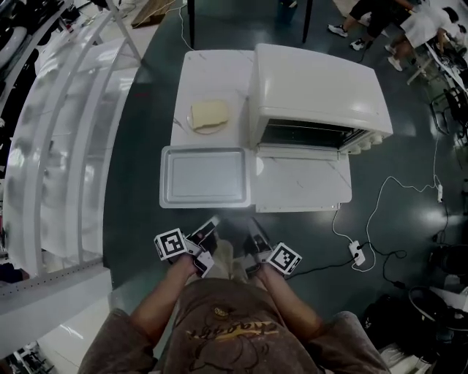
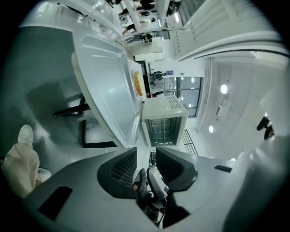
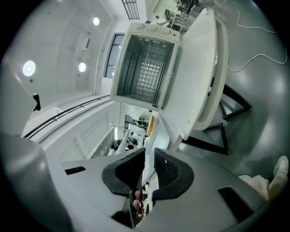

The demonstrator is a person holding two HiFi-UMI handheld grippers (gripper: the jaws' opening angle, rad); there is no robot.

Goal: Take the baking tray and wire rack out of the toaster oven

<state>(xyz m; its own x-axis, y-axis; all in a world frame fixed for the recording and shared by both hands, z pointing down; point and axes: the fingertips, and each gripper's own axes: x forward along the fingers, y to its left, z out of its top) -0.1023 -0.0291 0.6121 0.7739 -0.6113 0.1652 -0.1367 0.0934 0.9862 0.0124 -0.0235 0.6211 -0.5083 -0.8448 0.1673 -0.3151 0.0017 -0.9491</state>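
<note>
The baking tray [image 1: 205, 177], pale and empty, lies flat on the white table [image 1: 303, 191] left of the toaster oven [image 1: 314, 88]. The oven's front is open and dark [image 1: 303, 135]. In the right gripper view thin bars cross the oven's inside [image 3: 145, 68]; I cannot tell whether they are the wire rack. Both grippers hover near my body, off the table's front edge. My left gripper [image 1: 212, 223] [image 2: 146, 152] is open with nothing between its jaws. The right gripper [image 1: 254, 225] [image 3: 149, 152] shows a narrow empty gap. The tray [image 2: 108, 90] also fills the left gripper view.
A plate with a slice of bread [image 1: 210, 115] sits behind the tray. A power strip and cable [image 1: 358, 252] lie on the floor at the right. A white curved structure [image 1: 66, 146] runs along the left. People's legs [image 1: 365, 22] show at the top right.
</note>
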